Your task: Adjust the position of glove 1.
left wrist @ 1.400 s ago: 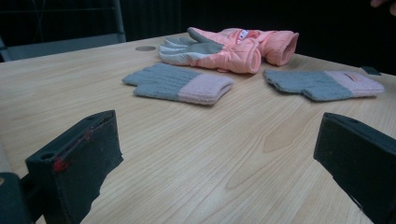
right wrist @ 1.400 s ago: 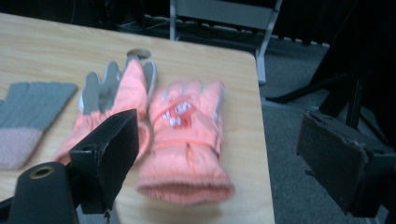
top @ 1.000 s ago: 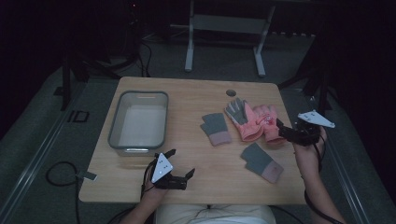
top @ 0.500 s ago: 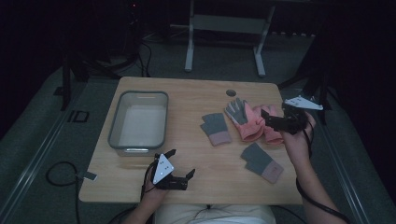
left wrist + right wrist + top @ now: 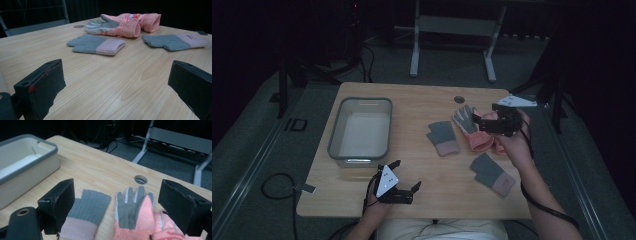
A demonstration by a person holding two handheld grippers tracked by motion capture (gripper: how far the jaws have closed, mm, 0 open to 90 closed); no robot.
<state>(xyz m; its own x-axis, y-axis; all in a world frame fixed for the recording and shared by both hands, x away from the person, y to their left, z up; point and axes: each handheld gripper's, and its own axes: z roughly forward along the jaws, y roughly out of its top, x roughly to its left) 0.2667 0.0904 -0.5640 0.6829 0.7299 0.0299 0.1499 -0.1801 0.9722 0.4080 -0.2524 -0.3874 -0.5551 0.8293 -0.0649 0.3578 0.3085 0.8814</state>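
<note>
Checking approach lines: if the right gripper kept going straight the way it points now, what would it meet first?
Probably the pink glove: the right gripper is open, and the glove lies between its jaws, just below. Its height above the glove is hard to judge.

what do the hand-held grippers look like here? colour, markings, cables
Both black. Left hand-held gripper carries a pale three-cornered plate with dark dots; its jaw pad has a red mark in the left gripper view. Right hand-held gripper has a similar plate and a black cable along the bare forearm.
</note>
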